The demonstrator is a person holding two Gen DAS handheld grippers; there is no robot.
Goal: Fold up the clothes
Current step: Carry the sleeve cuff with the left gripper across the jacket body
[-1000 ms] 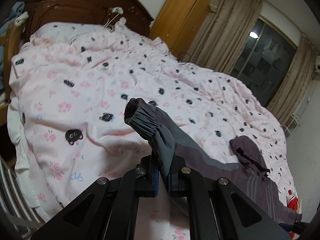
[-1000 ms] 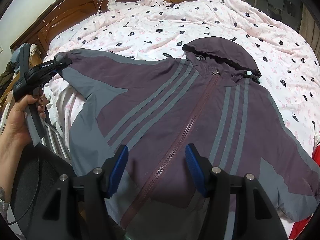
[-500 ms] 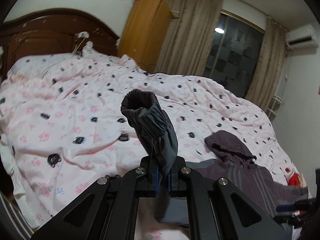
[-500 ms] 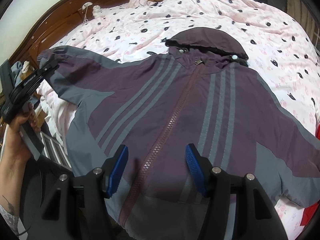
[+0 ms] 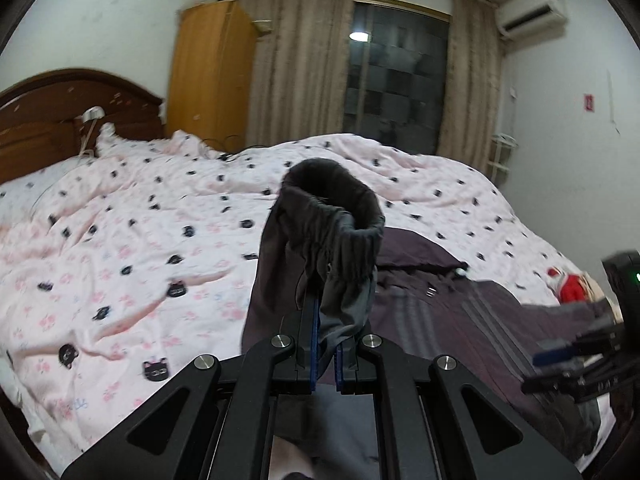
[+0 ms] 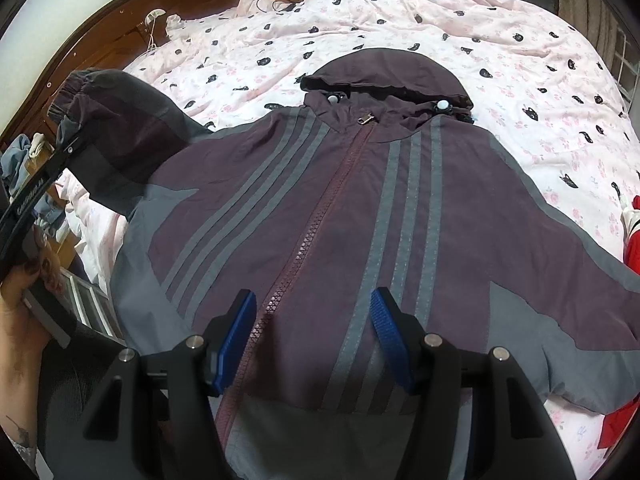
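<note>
While the jacket lay face up on the bed, zipped, with its hood pointing toward the headboard and its hem nearest the person, the left gripper was clamped shut on the cuff end of one sleeve. That sleeve was raised off the quilt, its elastic cuff standing above the closed jaws and the rest of it trailing down to the shoulder. In the right wrist view the same sleeve hung lifted at the jacket's left edge, beside the left hand.

The right gripper hovered over the lower front of the jacket with its blue pads spread wide apart and nothing between them, the zipper running just beside the left pad.

The relation that mattered was this: the body of the jacket lay to the right of the raised sleeve, with its long axis running from hem to hood, along the zipper. The fold would most likely carry the sleeve sideways, across that axis, onto the chest stripes. The left gripper was plainly the nearer tool, since it already held the cuff. The other sleeve lay flat, spread out toward the right edge of the bed, near something red.
</note>
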